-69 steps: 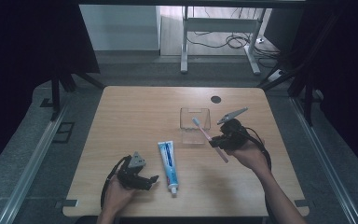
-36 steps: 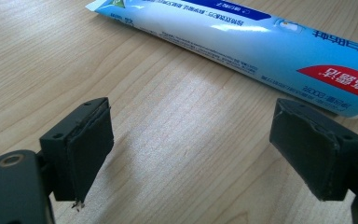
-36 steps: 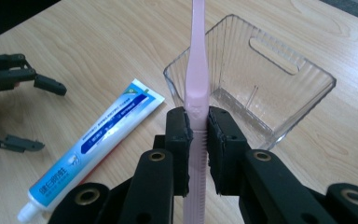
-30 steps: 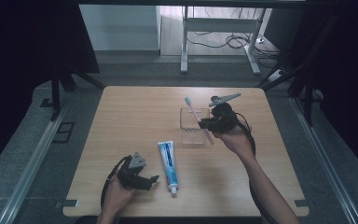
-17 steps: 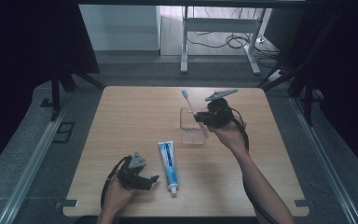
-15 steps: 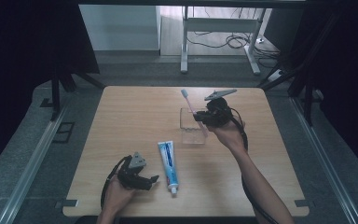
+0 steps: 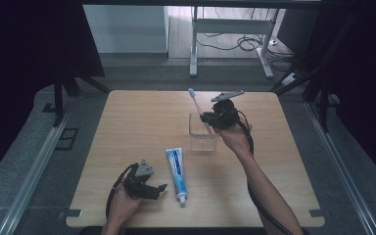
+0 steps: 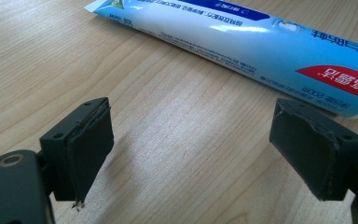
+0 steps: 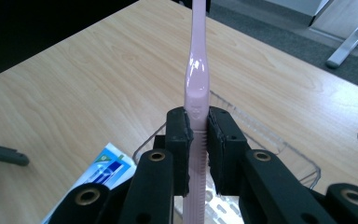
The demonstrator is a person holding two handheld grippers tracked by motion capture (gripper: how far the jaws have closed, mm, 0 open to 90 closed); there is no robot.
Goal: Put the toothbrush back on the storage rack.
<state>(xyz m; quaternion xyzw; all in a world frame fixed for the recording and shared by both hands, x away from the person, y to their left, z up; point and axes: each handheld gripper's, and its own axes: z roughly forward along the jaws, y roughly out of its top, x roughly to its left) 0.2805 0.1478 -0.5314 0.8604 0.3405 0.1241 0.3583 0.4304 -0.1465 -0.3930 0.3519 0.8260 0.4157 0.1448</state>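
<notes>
Right hand-held gripper, clamped on a pink toothbrush, holds it over the clear cup at the table's one o'clock; lowering it plumb should clear the rim.

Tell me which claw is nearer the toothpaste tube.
Left. The left claw sits open just beside the toothpaste tube; the right claw is farther off, over the clear cup, gripping the toothbrush.

Toothpaste tube lying on the tabletop near its front edge, clear container behind and right of it, toothbrush over the container, left gripper just left of the tube
</notes>
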